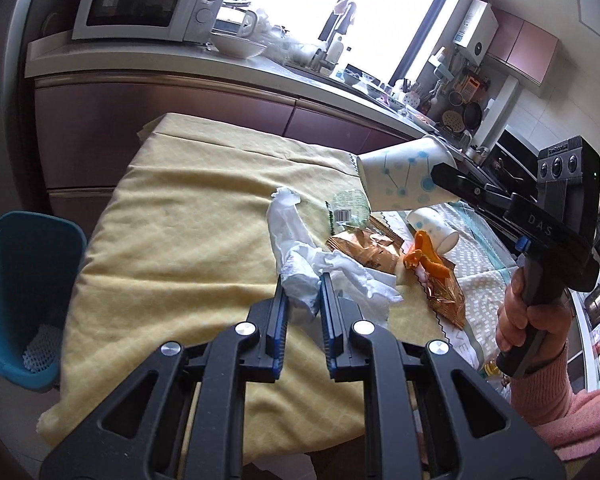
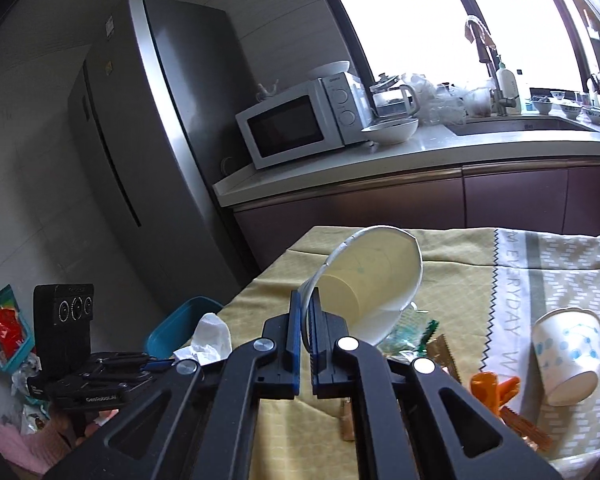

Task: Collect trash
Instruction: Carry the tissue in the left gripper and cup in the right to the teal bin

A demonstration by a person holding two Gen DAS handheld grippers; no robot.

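Our right gripper [image 2: 305, 322] is clamped shut on the rim of a paper cup [image 2: 374, 280], one finger inside the mouth and one outside, and the cup hangs tipped on its side in the air above the yellow tablecloth [image 1: 172, 216]. Our left gripper [image 1: 303, 290] is nearly closed on a wad of crumpled white tissue [image 1: 300, 276], which trails loosely back toward the pile on the table.

We judge the cup to be very light and thin-walled: the rim already bends where the pads pinch it, so a wall grip like this one holds, but a harder squeeze would only crush it. The tissue is soft and weightless, and it will drag or tear rather than lift as one piece, so we want the jaws on the thickest bunch, as they are.

Other trash lies on the cloth near the tissue: a second paper cup [image 1: 434, 229] on its side, a brown foil wrapper [image 1: 364, 250], a clear plastic wrapper with a barcode [image 1: 346, 208] and orange peel [image 1: 428, 254]. The blue bin [image 1: 24, 280] stands on the floor just beside the left edge of the table, well apart from the held cup. We think both loads go there next.
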